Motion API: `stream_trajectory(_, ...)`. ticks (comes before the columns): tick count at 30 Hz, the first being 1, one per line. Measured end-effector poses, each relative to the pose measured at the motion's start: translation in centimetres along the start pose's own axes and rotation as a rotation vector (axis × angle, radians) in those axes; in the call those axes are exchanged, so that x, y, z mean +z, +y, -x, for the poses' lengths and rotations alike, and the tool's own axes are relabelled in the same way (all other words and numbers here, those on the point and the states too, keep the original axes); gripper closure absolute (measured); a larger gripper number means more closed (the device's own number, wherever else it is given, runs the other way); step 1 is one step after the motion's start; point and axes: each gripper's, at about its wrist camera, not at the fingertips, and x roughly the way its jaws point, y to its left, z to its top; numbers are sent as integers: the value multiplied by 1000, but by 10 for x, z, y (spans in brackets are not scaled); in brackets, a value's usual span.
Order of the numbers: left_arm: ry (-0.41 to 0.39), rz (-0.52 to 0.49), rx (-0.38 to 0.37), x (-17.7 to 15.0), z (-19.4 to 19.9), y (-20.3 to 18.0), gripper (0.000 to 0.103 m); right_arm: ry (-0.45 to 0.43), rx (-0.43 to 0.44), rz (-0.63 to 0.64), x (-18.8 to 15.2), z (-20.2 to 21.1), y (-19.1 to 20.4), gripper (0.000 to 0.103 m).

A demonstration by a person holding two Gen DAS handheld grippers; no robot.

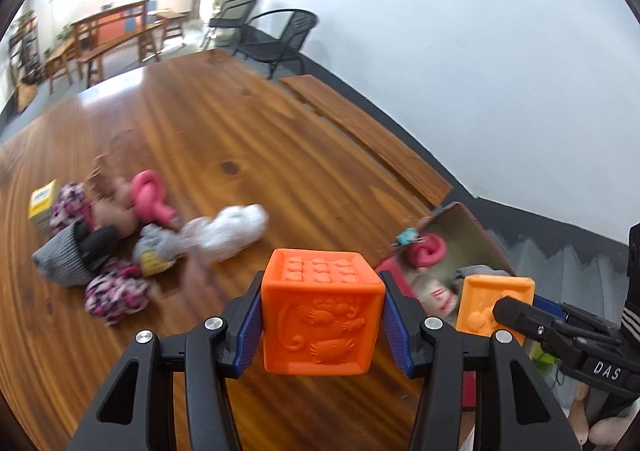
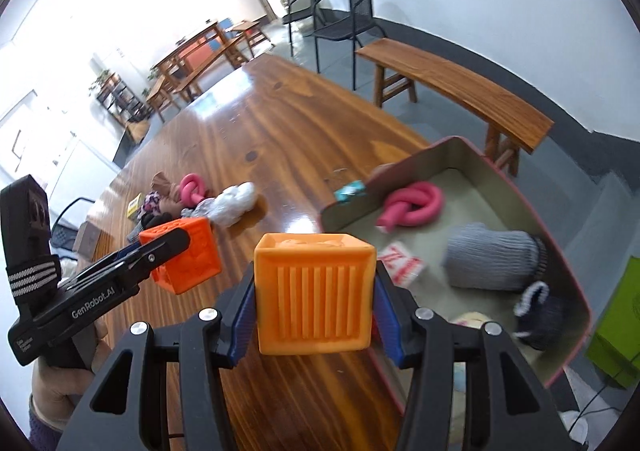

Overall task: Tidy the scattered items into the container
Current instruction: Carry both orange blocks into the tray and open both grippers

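Note:
My left gripper is shut on a dark orange embossed cube, held above the wooden table. My right gripper is shut on a lighter orange ribbed cube, held at the near left corner of the open box. Each gripper shows in the other's view, the right one with its cube and the left one with its cube. The box holds a pink knotted tube, a grey sock roll, a white packet and a dark knit piece.
A loose pile lies on the table to the left: a white cloth bundle, a pink knot, patterned socks, a grey knit piece, a yellow box. A wooden bench and black chairs stand beyond the table.

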Motion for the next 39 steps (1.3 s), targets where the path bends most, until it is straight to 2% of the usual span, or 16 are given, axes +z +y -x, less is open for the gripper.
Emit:
stream_trajectory(9,38,-127,-138,17,-38,-85,48,-69,-95,-138,-2,39,-68,47)
stream_trajectory(15,106,-171,-155,15,-73,-117,48,-96,-123,-195,4,47,-96,47)
stream_trajectory(20,161,-173,-112,9,-91,-121,45,-107,-115,-202,18,38,-103,47)
stream_trajectory(22,153,-165,-103,7,-89,-119,29,-111,-112,-196,24,32,-104,47)
stream_trajectory(30,118,-121,-94,6,-71,-100,29,-97,-130,-153,57,-2,-94,46)
stream_trajectory(36,109,-93,-70,5,-65,-82,29,-20,-136,-170,53,-26,-94,44)
stream_trajectory(38,108,-77,-52,5,-63,-77,25,-15,-136,-176,51,-28,-97,44)
stream_trajectory(39,101,-66,-42,6,-63,-73,17,-14,-140,-178,51,-28,-97,44)
